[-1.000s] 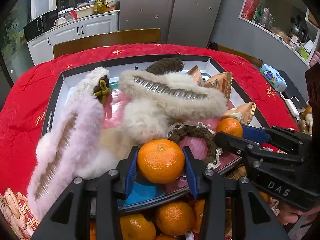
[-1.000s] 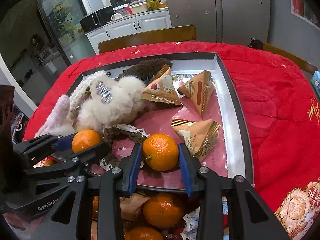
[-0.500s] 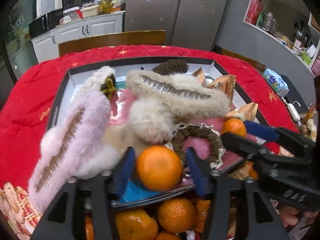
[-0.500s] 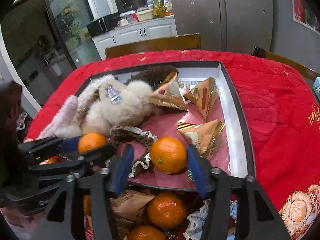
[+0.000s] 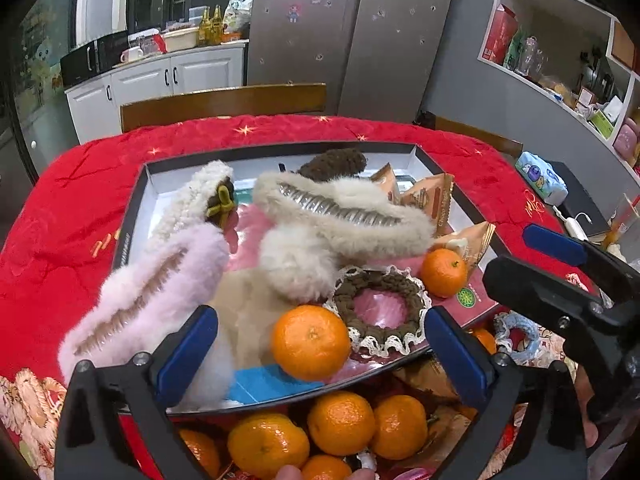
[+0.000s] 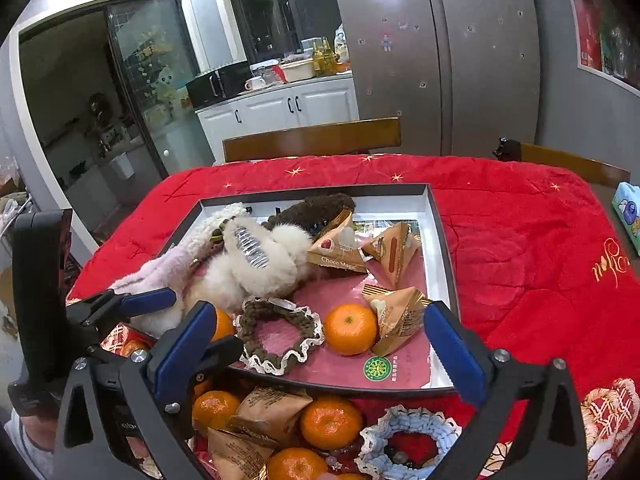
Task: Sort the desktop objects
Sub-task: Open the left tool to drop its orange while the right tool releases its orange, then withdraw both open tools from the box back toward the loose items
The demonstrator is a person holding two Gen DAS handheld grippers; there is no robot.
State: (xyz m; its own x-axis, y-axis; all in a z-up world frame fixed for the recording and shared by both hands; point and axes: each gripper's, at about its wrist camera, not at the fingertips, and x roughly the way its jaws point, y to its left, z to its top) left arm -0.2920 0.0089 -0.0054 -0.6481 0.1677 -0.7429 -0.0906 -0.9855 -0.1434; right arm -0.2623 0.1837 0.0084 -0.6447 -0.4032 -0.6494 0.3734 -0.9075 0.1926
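A dark-rimmed tray (image 5: 132, 216) (image 6: 442, 248) on the red tablecloth holds fluffy hair clips (image 5: 340, 208) (image 6: 256, 256), a brown scrunchie (image 5: 378, 308) (image 6: 278, 334), triangular snack packs (image 6: 394, 314) and two oranges. My left gripper (image 5: 320, 346) is open, with one orange (image 5: 311, 342) lying loose in the tray between its jaws. My right gripper (image 6: 320, 348) is open, pulled back from the other orange (image 6: 351, 329) (image 5: 443, 273), which rests in the tray beside a snack pack.
Below the tray's near edge lie several more oranges (image 5: 340, 424) (image 6: 330, 422), snack packs (image 6: 272, 412) and a blue scrunchie (image 6: 404, 436). A wooden chair back (image 6: 312, 138) stands behind the table. A tissue pack (image 5: 540, 178) sits at the right.
Both grippers opened and let go of their oranges, which now rest in the tray. Both grippers drew back and upward from the tray.
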